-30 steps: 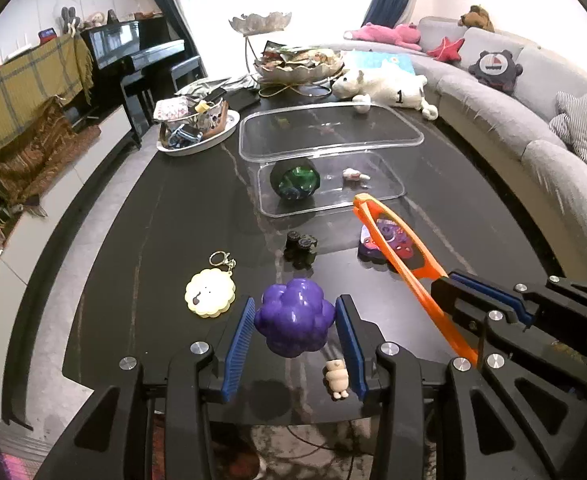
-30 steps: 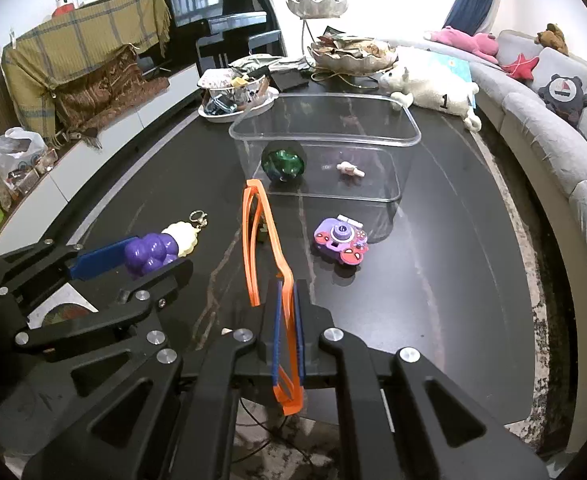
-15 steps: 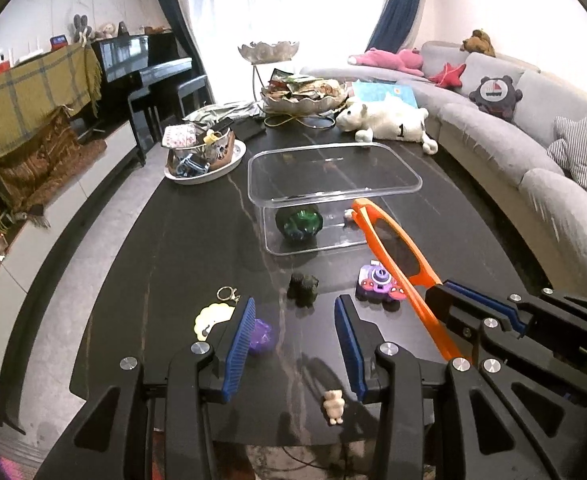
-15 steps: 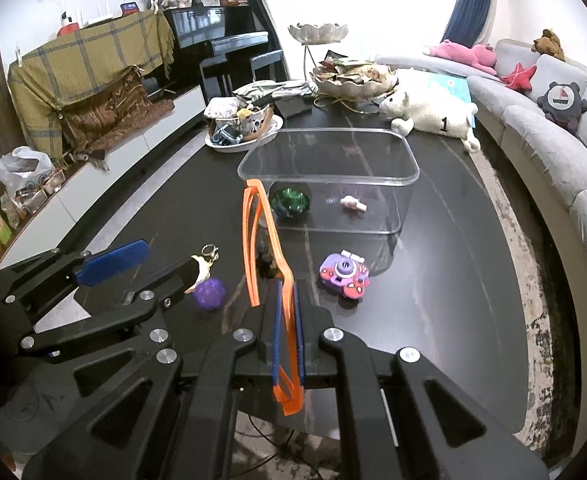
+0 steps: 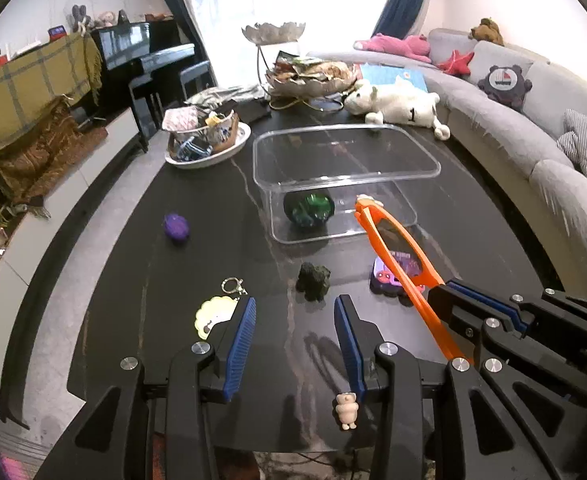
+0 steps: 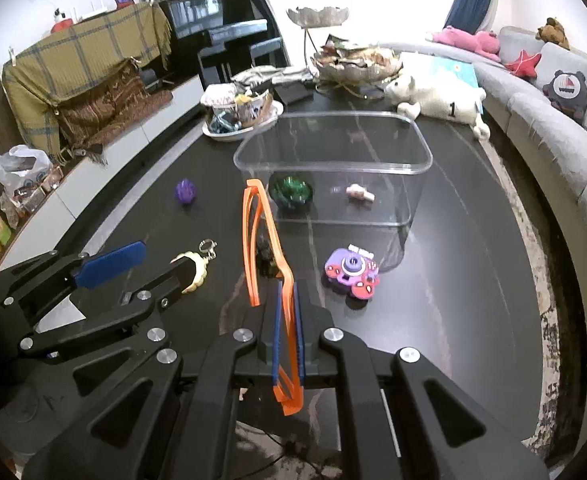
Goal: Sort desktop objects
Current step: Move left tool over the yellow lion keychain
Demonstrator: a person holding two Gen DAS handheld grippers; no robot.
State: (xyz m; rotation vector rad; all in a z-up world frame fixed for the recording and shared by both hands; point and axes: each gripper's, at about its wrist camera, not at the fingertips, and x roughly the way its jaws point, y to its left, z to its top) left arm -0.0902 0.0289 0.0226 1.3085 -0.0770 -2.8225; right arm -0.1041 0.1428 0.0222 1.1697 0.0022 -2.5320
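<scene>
Clamping orange glasses [image 6: 267, 240] edge-on in right gripper [image 6: 287, 336], short of clear bin [image 6: 333, 160]; left gripper [image 5: 293, 340] gaping, empty; purple ball [image 5: 176, 228] left of bin; thin pinch risked glasses pivoting, striking rim.

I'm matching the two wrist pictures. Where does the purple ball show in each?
Left wrist: purple ball on the table, left of centre.
Right wrist: purple ball, left of centre, upper half.
Shared landmark: clear box, to the ball's right in both.
</scene>
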